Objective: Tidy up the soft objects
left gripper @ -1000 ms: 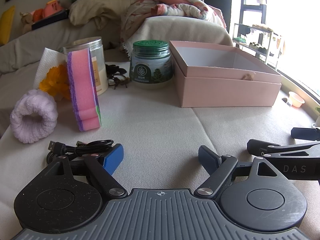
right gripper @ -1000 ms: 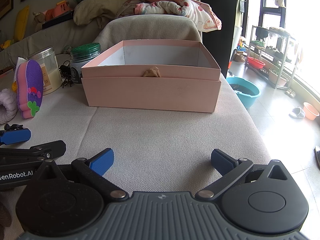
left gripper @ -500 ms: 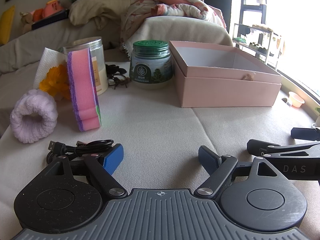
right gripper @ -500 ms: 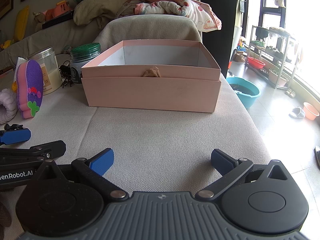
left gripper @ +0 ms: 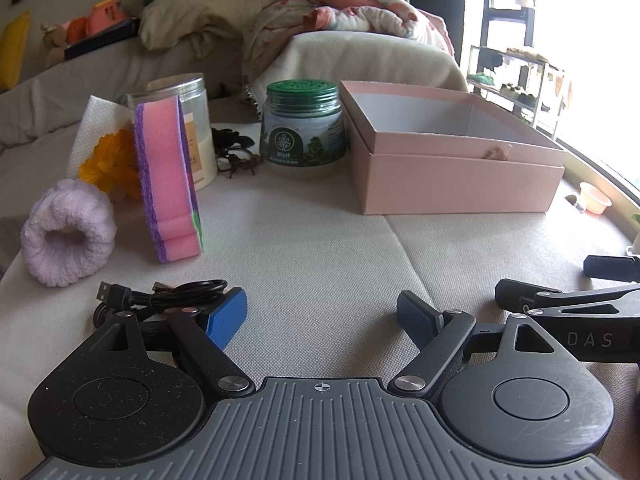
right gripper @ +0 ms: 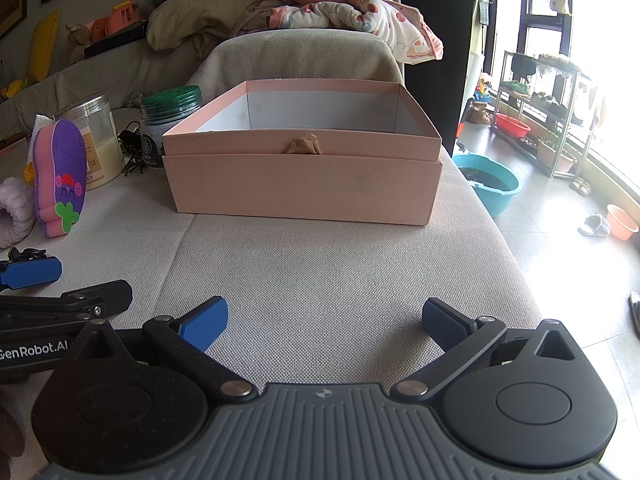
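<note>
A pink and purple sponge (left gripper: 168, 176) stands on edge on the cloth-covered table, left of centre; it also shows in the right wrist view (right gripper: 60, 176). A lilac fluffy roll (left gripper: 68, 232) lies left of it. An open pink box (left gripper: 452, 152) stands at the back right, and it sits straight ahead in the right wrist view (right gripper: 304, 160). My left gripper (left gripper: 322, 316) is open and empty, low over the table. My right gripper (right gripper: 324, 320) is open and empty, in front of the box.
A green-lidded jar (left gripper: 302, 128), a clear jar (left gripper: 192, 128), a yellow flower (left gripper: 108, 164) and dark cords (left gripper: 234, 152) stand behind the sponge. A black USB cable (left gripper: 160, 300) lies by my left finger. The table's right edge drops to the floor (right gripper: 560, 240).
</note>
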{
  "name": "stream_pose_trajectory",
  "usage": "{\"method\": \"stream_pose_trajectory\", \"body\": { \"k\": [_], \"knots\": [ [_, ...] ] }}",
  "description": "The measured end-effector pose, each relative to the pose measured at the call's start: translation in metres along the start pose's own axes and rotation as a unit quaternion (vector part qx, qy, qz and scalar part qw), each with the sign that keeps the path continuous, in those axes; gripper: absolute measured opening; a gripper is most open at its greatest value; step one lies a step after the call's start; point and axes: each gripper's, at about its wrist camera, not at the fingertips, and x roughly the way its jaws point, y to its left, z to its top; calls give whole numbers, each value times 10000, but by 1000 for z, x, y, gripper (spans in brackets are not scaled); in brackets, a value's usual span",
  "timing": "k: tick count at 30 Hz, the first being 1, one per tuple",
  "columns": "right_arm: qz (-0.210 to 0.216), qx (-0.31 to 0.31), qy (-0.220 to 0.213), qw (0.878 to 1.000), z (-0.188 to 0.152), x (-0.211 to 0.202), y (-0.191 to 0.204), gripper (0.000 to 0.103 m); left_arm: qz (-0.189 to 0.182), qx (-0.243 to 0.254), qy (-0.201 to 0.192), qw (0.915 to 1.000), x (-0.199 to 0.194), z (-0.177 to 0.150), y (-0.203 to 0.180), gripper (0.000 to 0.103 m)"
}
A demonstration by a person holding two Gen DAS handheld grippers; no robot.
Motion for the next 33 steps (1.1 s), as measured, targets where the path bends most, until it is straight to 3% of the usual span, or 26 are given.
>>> {"method": "stream_pose_trajectory", "body": {
  "k": [14,18,21,23,25,28,33],
  "knots": [
    [3,4,3,10000,-3,1,0,103,-16,20,13,10000,0,0,0,87],
    [262,-198,306,9990,4,0,-7,103,-67,73,75,9999,-1,2,2,85],
    [375,-340,480,9976,7,0,-7,103,-111,0,162,9998,-3,5,5,78],
    [399,-371,510,9972,3,-2,-6,103,-202,-13,109,9997,-7,6,7,62],
    [345,-355,487,9976,0,-3,-6,103,-134,208,-31,9997,-13,6,3,53],
    [269,-317,485,9980,-1,-5,-3,103,-271,409,-197,9986,-25,3,3,52],
    [393,-426,517,9970,1,-4,-2,103,-795,11,-204,9966,-47,9,37,50]
  ]
}}
